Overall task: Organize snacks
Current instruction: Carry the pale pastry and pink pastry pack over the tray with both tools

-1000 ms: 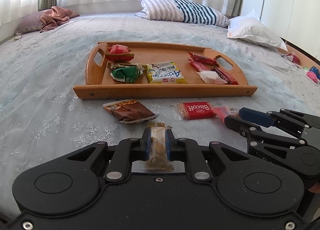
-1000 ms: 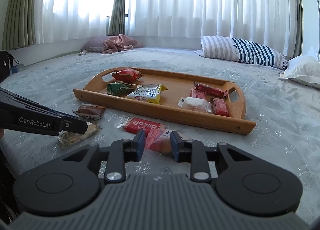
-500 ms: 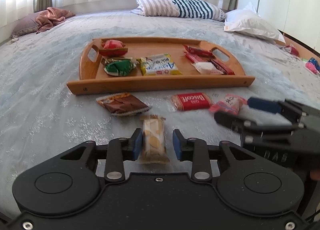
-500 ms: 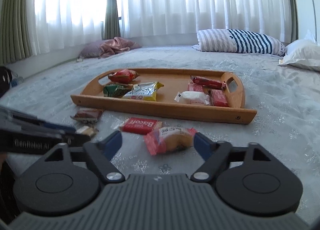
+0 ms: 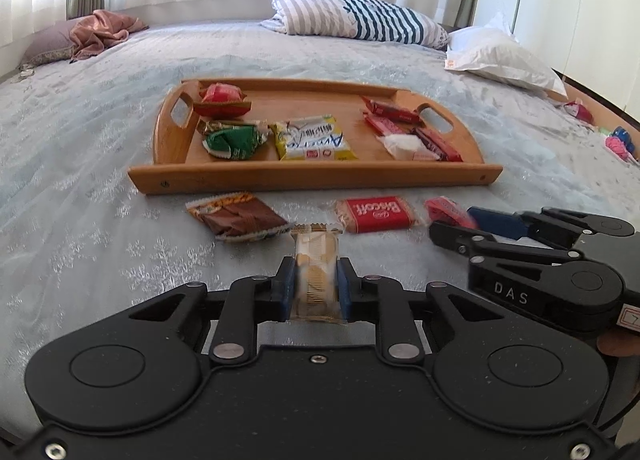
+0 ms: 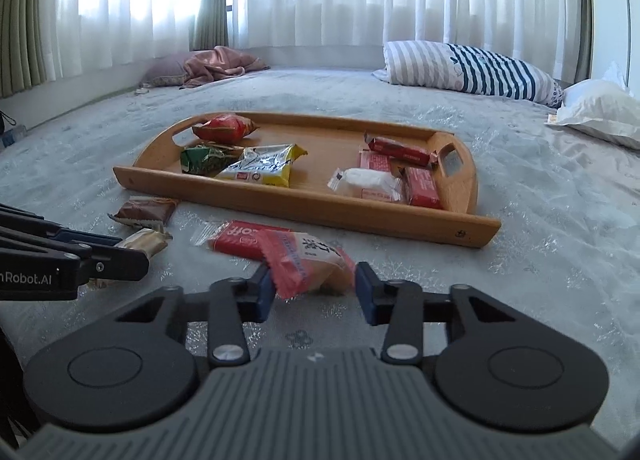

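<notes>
A wooden tray (image 5: 316,178) on the bed holds several snack packs. In front of it lie a brown pack (image 5: 236,216) and a red Biscoff pack (image 5: 376,213). My left gripper (image 5: 316,288) is shut on a clear cracker pack (image 5: 316,260) that lies on the bedspread. My right gripper (image 6: 315,289) has its jaws around a red-and-white pastry pack (image 6: 310,265); the left pad touches it and a small gap shows at the right pad. The right gripper also shows in the left wrist view (image 5: 460,225).
The tray (image 6: 304,202) has handles at both ends. A striped pillow (image 5: 356,18) and a white pillow (image 5: 500,56) lie at the far right, a pink cloth (image 5: 104,26) at the far left. Small items (image 5: 616,140) lie by the bed's right edge.
My left gripper opened half a second ago and has closed on the cracker pack again. My right gripper opened wide, then narrowed around the pastry pack.
</notes>
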A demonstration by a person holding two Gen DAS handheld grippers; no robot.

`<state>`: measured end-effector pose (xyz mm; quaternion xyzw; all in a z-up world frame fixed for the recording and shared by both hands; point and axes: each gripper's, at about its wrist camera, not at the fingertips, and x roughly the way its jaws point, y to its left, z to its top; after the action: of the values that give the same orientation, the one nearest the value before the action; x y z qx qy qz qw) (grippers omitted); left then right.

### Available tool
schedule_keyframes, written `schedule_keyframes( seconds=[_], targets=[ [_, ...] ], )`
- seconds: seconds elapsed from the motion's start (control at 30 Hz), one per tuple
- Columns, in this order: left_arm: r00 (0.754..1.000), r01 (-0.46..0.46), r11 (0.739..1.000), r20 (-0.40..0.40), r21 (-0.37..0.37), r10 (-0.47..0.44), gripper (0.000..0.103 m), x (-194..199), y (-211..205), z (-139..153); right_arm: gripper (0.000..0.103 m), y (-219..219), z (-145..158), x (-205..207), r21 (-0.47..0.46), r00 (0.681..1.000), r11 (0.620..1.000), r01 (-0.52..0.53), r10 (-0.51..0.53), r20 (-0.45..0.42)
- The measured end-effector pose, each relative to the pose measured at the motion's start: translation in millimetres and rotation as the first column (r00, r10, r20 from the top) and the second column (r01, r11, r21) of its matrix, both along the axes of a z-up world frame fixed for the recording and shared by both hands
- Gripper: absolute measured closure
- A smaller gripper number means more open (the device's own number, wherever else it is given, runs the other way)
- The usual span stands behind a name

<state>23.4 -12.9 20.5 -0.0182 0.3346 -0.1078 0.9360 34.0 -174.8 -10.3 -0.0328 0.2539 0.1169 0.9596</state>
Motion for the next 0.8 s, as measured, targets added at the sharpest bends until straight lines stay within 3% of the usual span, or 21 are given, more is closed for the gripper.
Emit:
schedule_keyframes(
  seconds=[0.27,0.43,0.63,0.7,0.73,0.77,0.8],
  targets=[
    [0.999,0.000,1.000,0.054,-0.022,0.001,0.083,7.9,2.3,21.1,0.083,-2.4,8.7,0.3,0.028,1.000,0.999,0.018,-0.018,0.021],
    [0.997,-0.008,1.000,0.083,-0.027,0.010,0.083,20.8,5.1,34.2,0.095,-2.0,19.8,-0.2,0.015,0.998,1.000,0.021,-0.021,0.065],
    [0.996,-0.030,0.998,0.085,-0.046,0.034,0.083,38.2,9.6,41.5,0.097,-1.8,24.8,7.8,0.016,0.997,1.000,0.020,-0.021,0.077],
    [0.996,-0.032,0.999,0.086,-0.044,0.036,0.083,39.6,9.7,41.3,0.093,-1.3,21.6,13.2,0.016,0.999,1.000,0.007,-0.008,0.042],
    [0.996,-0.031,0.998,0.084,-0.045,0.035,0.083,39.8,9.8,41.5,0.083,-2.6,19.1,15.1,0.031,0.999,0.999,0.008,-0.009,0.033],
    [0.996,-0.031,0.998,0.080,-0.045,0.035,0.083,40.2,10.0,40.6,0.067,-3.7,16.8,17.4,0.048,1.000,0.999,0.009,-0.010,0.016],
    [0.997,-0.031,0.999,0.076,-0.045,0.035,0.083,40.4,9.9,39.3,0.061,-4.8,14.0,20.3,0.062,1.000,0.998,0.006,-0.006,-0.005]
  ],
)
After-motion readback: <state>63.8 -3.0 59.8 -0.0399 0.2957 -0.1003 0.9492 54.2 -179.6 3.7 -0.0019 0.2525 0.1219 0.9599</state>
